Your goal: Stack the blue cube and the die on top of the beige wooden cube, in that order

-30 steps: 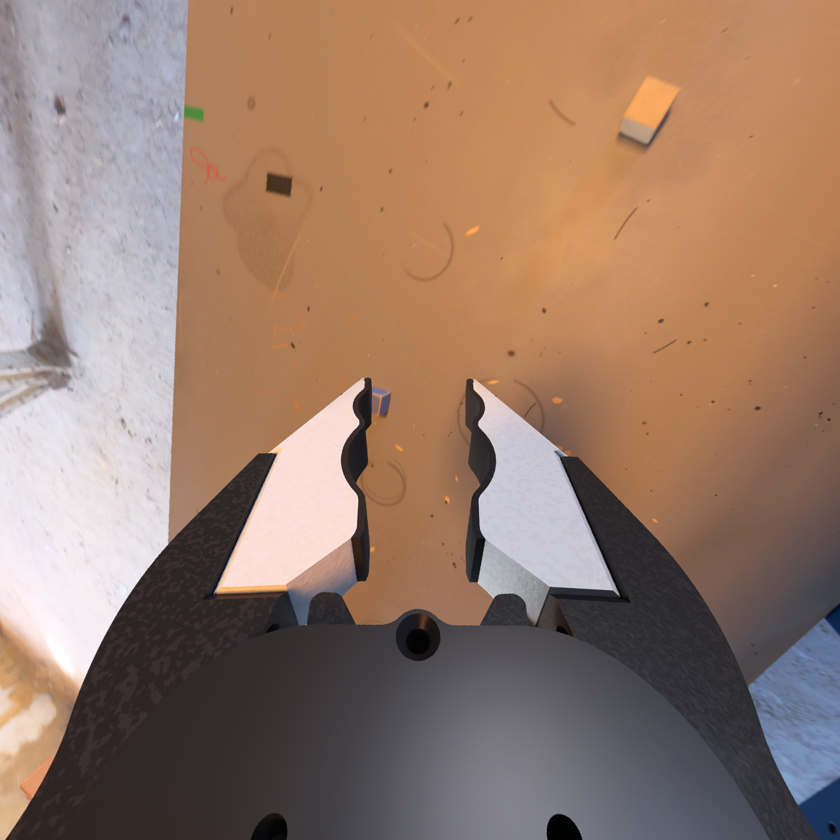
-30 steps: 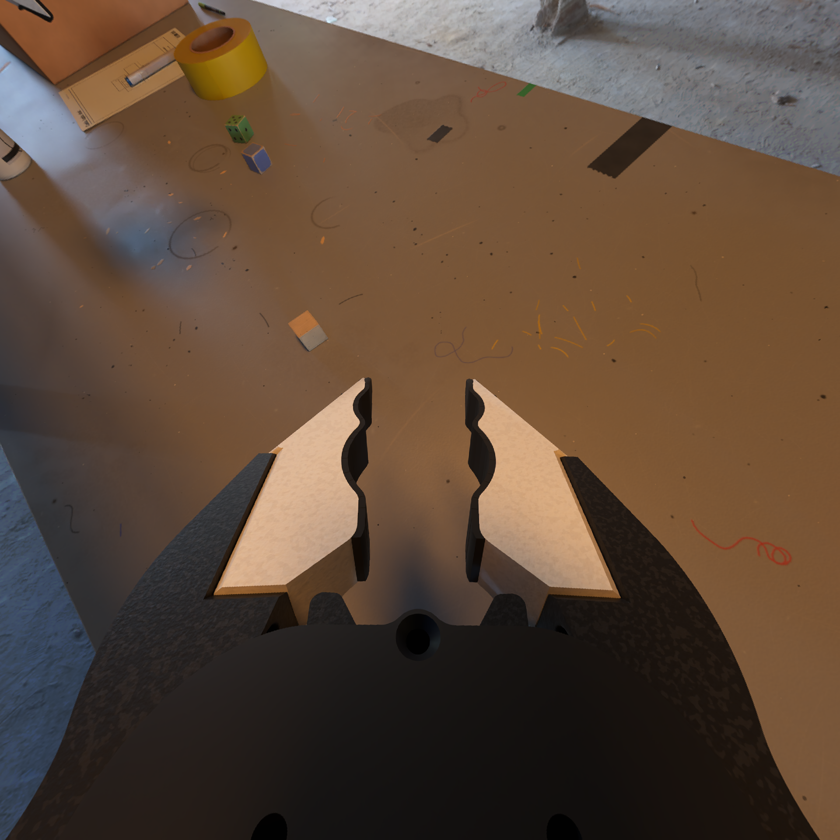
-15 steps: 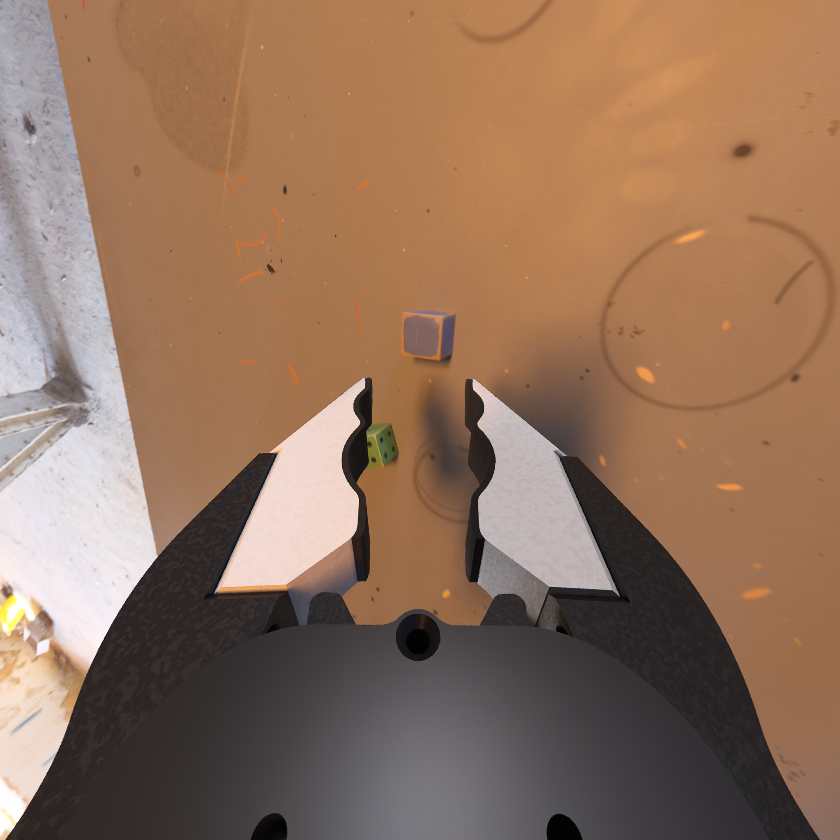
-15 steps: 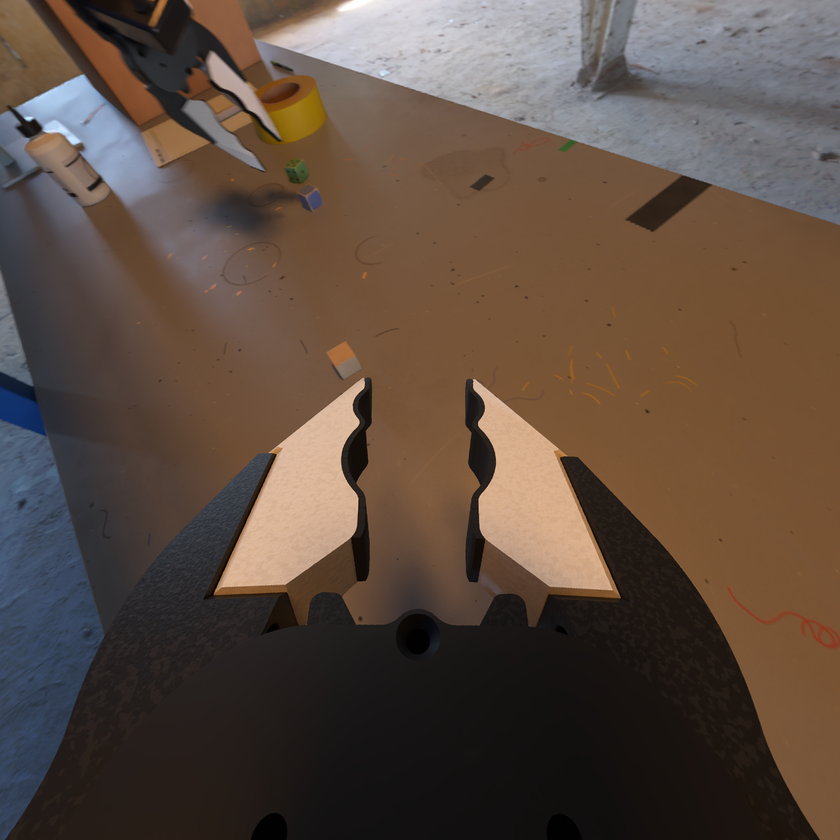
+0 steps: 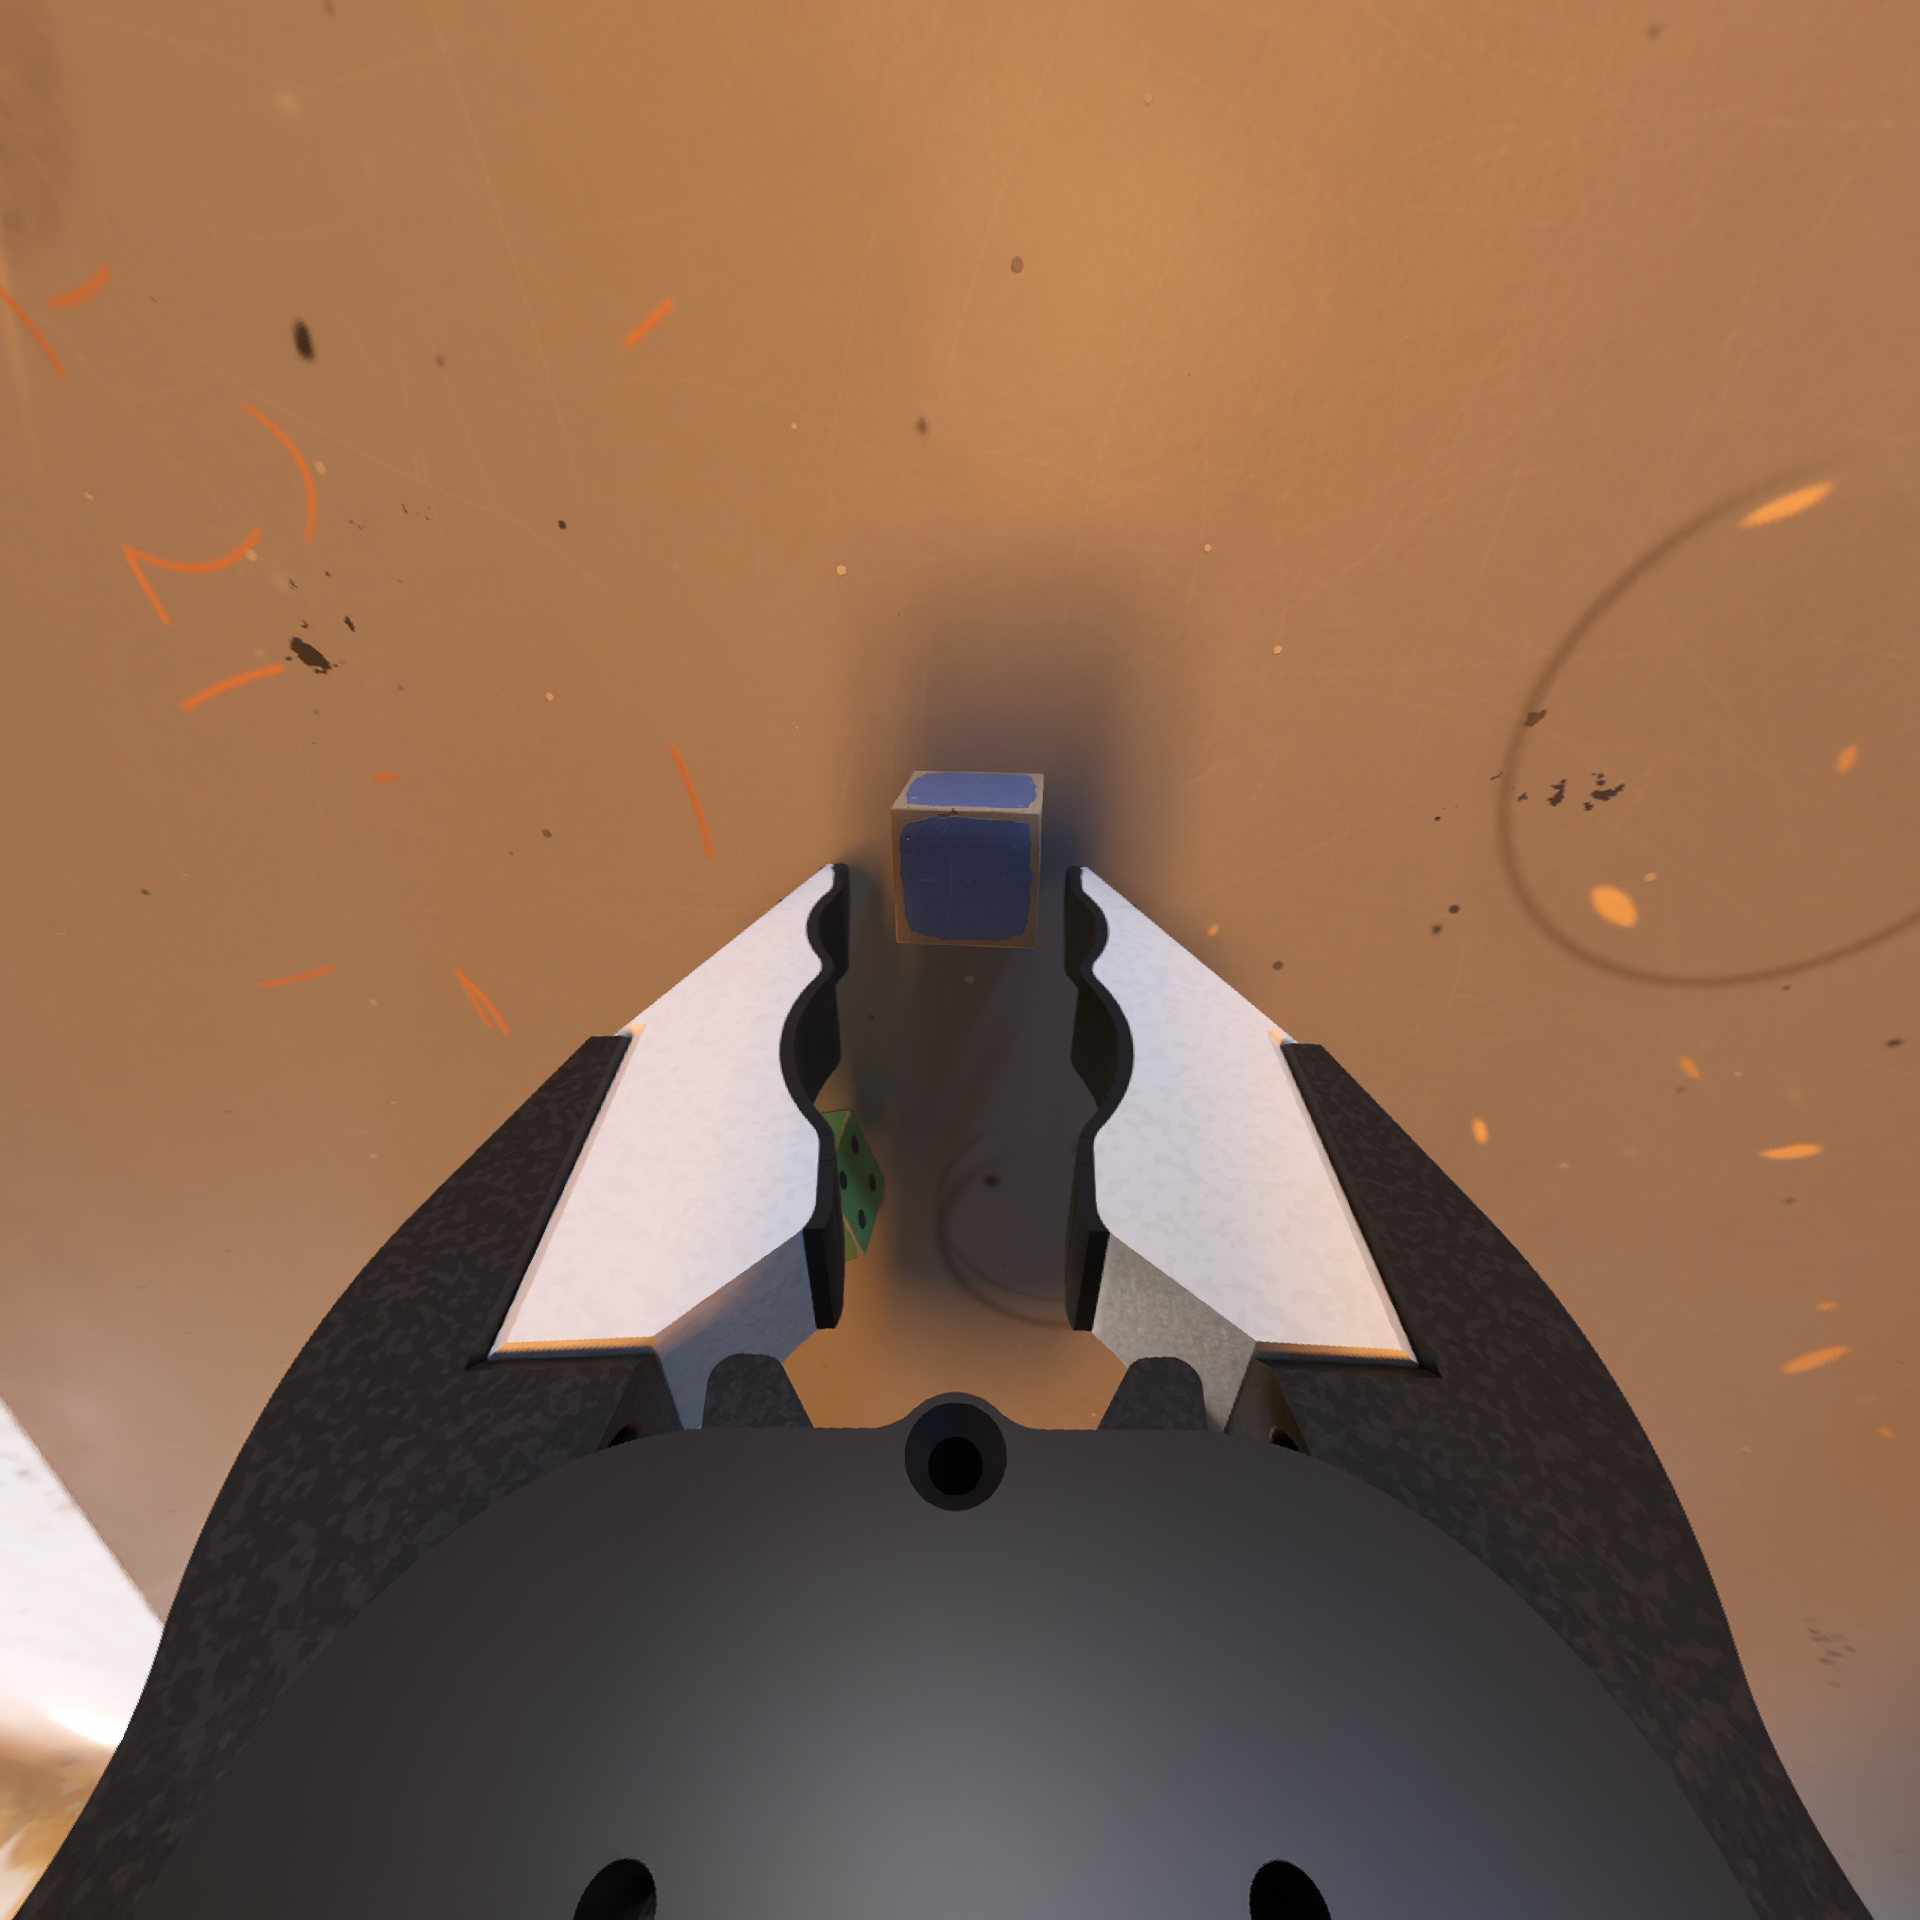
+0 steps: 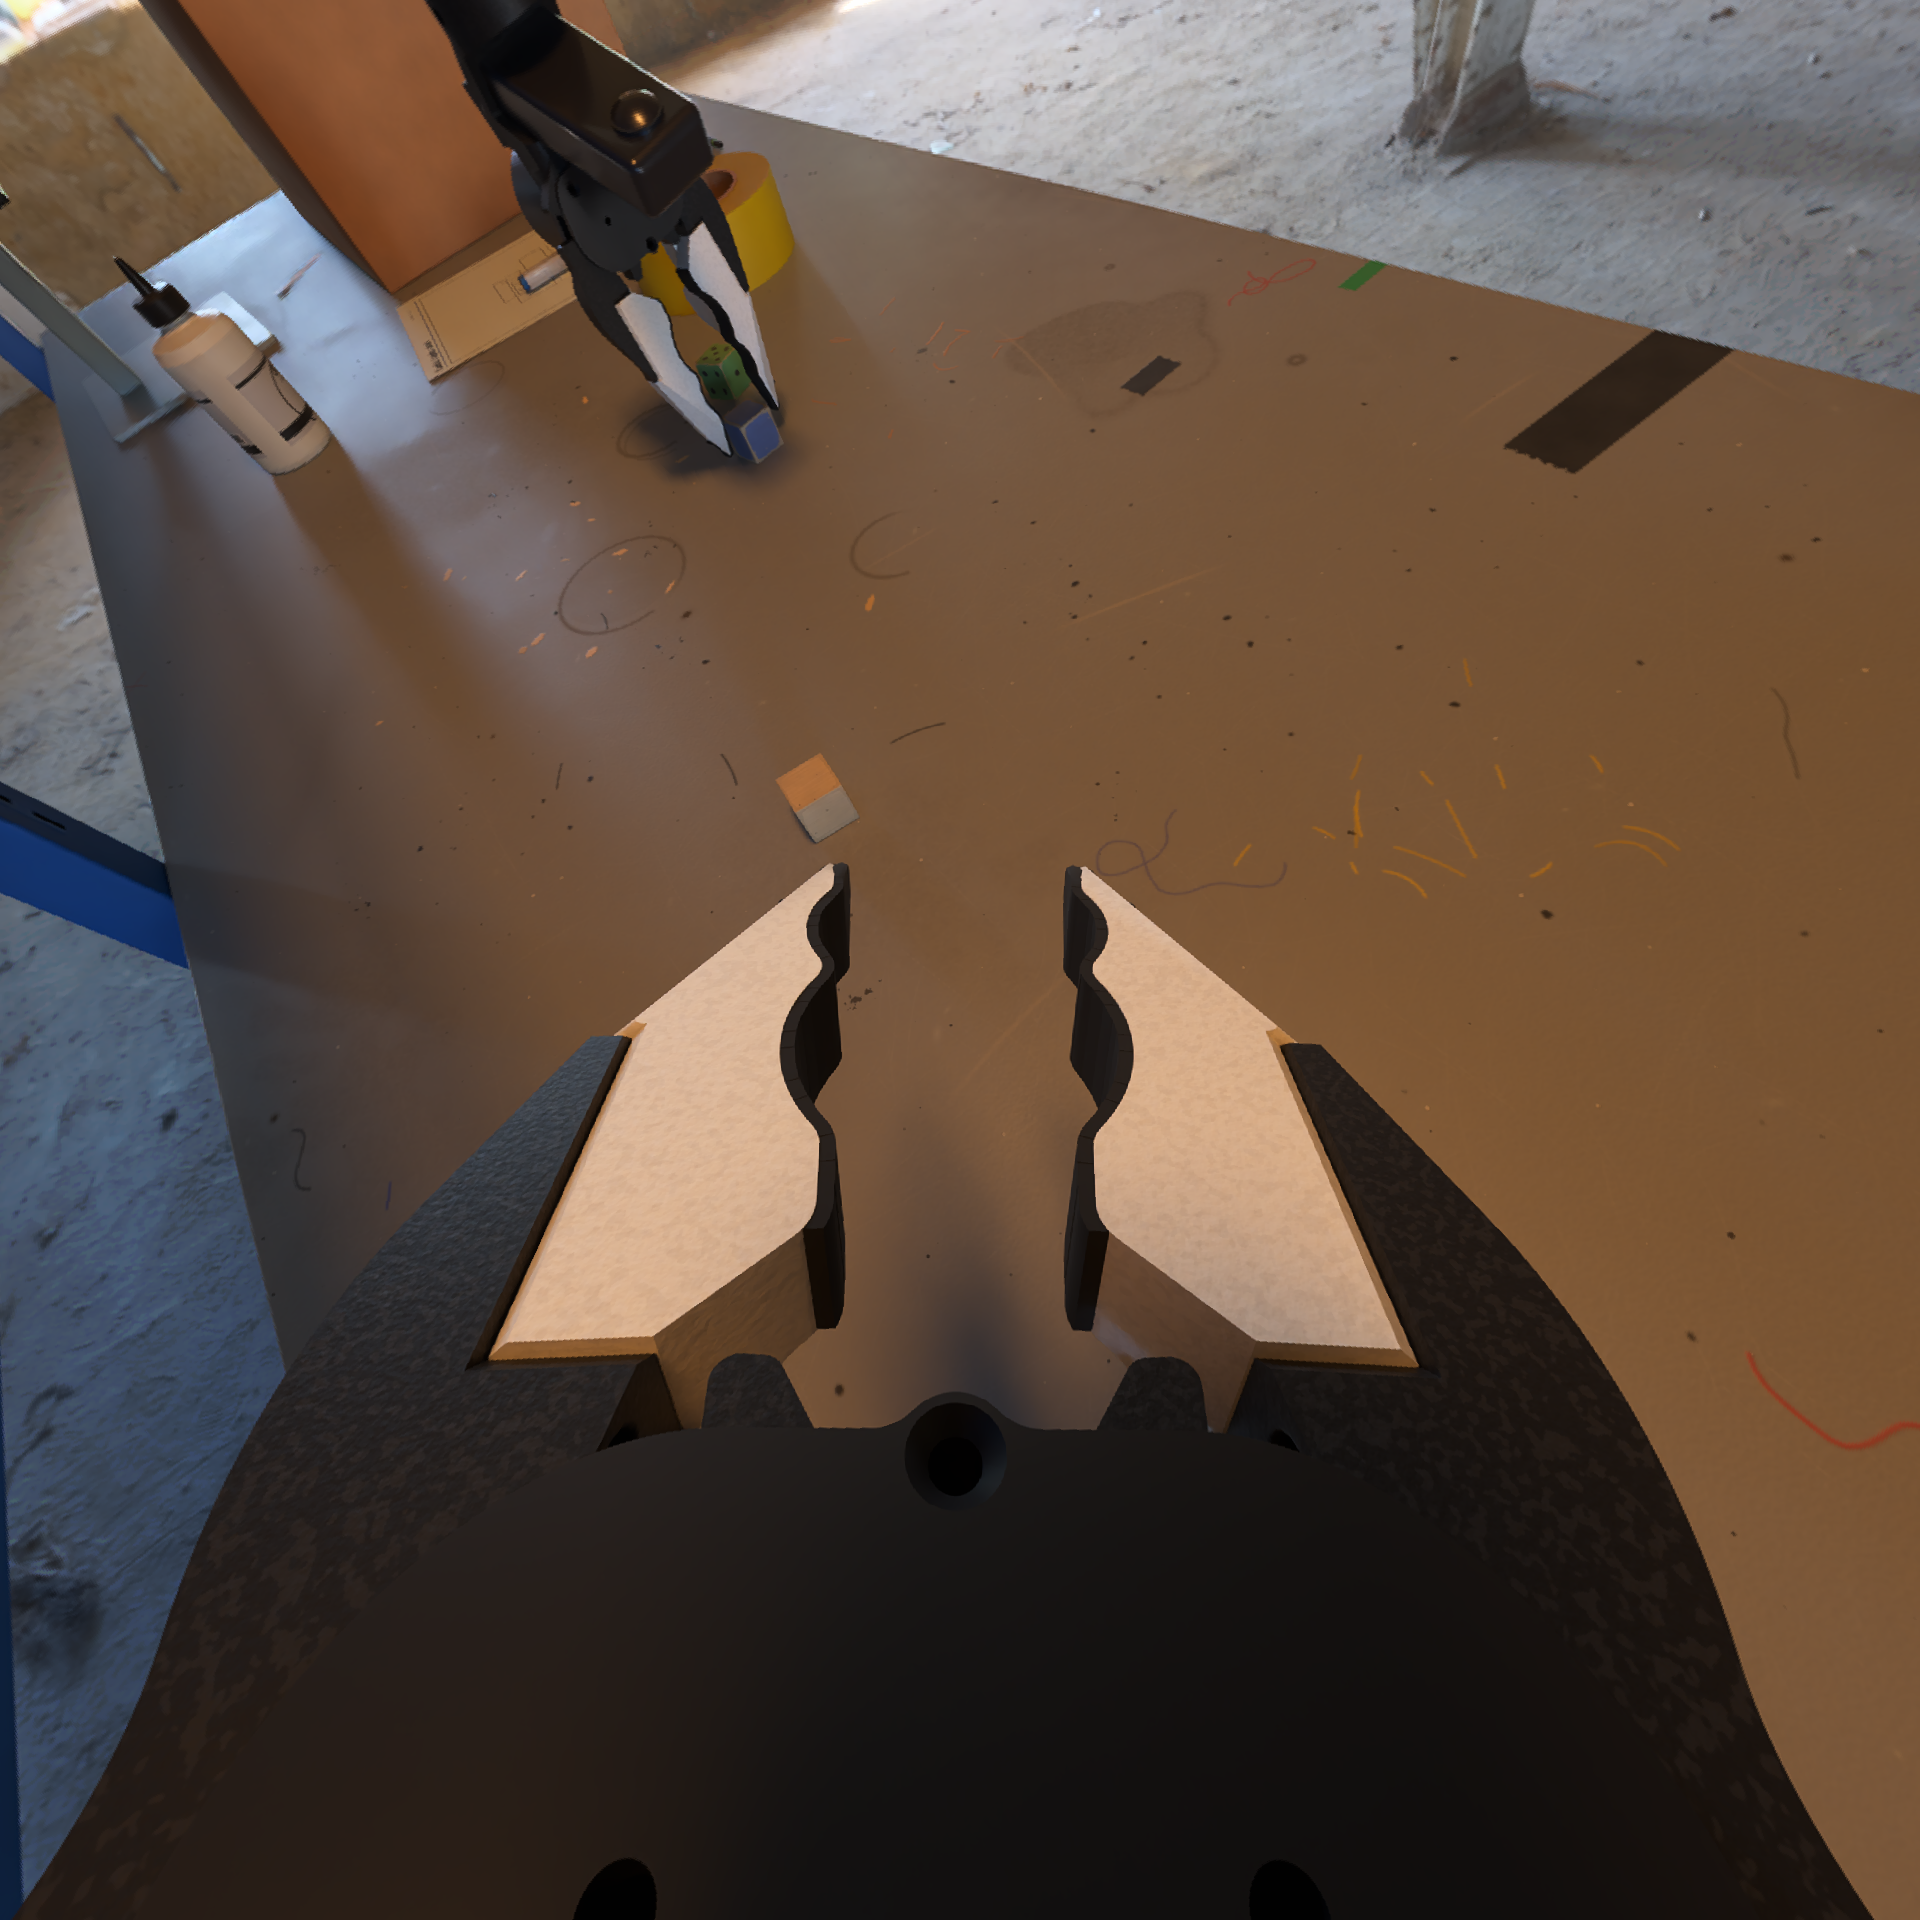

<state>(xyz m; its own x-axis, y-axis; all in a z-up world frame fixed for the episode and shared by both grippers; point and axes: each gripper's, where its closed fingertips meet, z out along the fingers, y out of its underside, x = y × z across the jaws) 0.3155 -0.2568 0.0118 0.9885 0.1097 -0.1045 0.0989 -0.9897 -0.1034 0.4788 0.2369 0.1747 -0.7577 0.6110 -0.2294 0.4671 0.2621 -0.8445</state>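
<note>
Left gripper hangs low with parted jaws, the blue cube at their tips and the die crowding just behind, possibly touching one finger. Yellow tape roll and glue bottle flank that corner. Around the beige wooden cube, bare table leaves open approach on all sides.

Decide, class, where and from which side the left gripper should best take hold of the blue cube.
Probably from above, on the blue cube's two opposite side faces. It sits flat on the table, squared to the open left gripper, whose fingers straddle it. The green die lies behind, clear of those faces.
</note>
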